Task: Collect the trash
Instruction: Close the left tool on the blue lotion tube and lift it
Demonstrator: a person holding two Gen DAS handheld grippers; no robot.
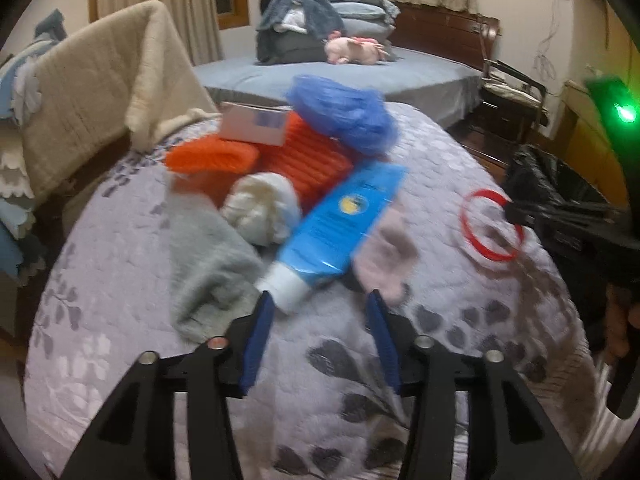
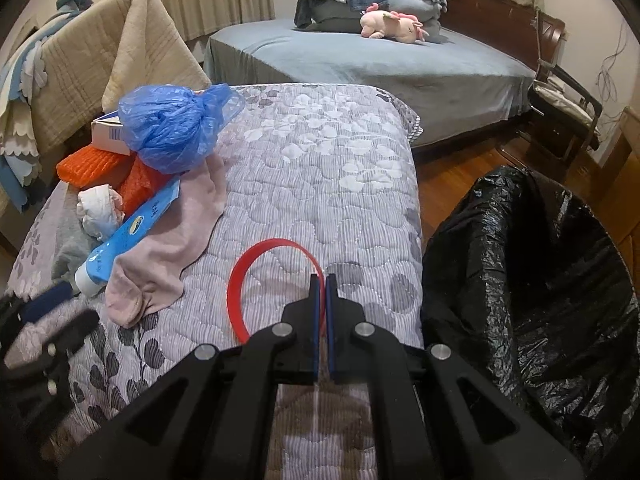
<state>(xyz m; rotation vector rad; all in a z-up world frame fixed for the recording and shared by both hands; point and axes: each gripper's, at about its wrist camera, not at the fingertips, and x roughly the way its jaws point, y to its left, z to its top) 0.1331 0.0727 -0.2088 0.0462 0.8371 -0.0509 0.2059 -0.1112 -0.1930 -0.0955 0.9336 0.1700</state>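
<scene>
A pile of items lies on the quilted bed [image 1: 328, 380]: a knotted blue plastic bag [image 1: 344, 112], a crumpled white tissue [image 1: 260, 212], a blue tube with a white cap [image 1: 340, 220], a white box [image 1: 256, 122] and orange knitwear [image 1: 308, 160]. My left gripper [image 1: 319, 300] is open. Its left finger is beside the tube's cap, and neither pad presses on it. A thin red ring [image 2: 240, 276] hangs just over the quilt to the right. My right gripper [image 2: 322, 280] is shut on its right rim. The ring [image 1: 463, 220] also shows in the left wrist view.
A bin lined with a black bag [image 2: 532, 264] stands open on the wooden floor right of the bed. A pink sock [image 2: 168, 256] and a grey sock [image 1: 208, 264] flank the tube. A draped chair [image 2: 100, 60] is at the left; a second bed [image 2: 360, 64] is behind.
</scene>
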